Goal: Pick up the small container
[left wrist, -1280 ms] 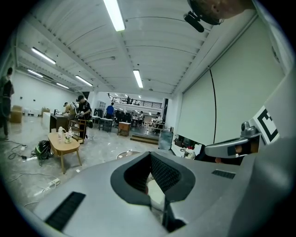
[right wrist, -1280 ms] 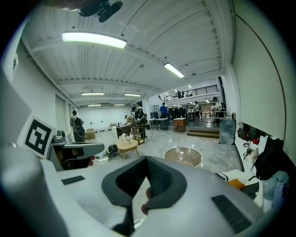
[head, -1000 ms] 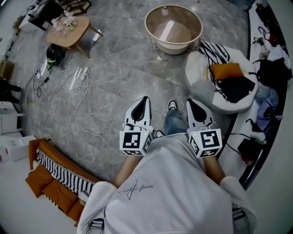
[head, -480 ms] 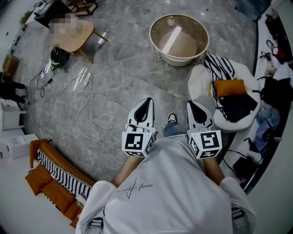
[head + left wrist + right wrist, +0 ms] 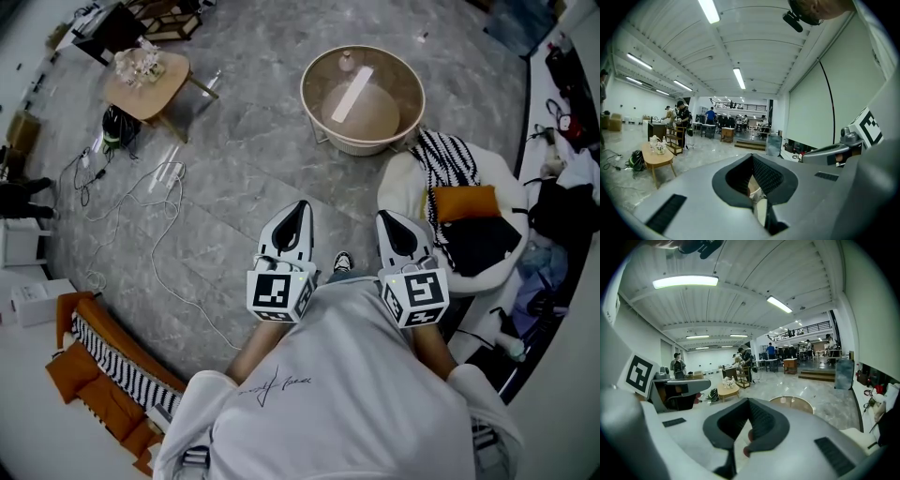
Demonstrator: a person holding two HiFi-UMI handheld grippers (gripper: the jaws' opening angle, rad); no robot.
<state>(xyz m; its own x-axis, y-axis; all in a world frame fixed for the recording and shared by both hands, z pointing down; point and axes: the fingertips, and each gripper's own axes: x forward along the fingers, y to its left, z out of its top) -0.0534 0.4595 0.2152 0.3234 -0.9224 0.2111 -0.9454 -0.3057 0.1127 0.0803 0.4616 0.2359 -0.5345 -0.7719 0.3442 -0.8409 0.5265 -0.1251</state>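
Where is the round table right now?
In the head view, upper middle: the round table stands ahead of the right gripper, just beyond the white seat at the right.

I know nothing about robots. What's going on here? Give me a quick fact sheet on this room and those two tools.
Holder: person in a white shirt, seen from above
Left tongs: shut, empty, held out in front of the body
Right tongs: shut, empty, beside the left one
Ahead: round beige table with a small pale container on top
Right side: white beanbag chair with a striped blanket and an orange cushion
Left side: oval wooden table; white cables on the grey marble floor
Task state: container not yet reached
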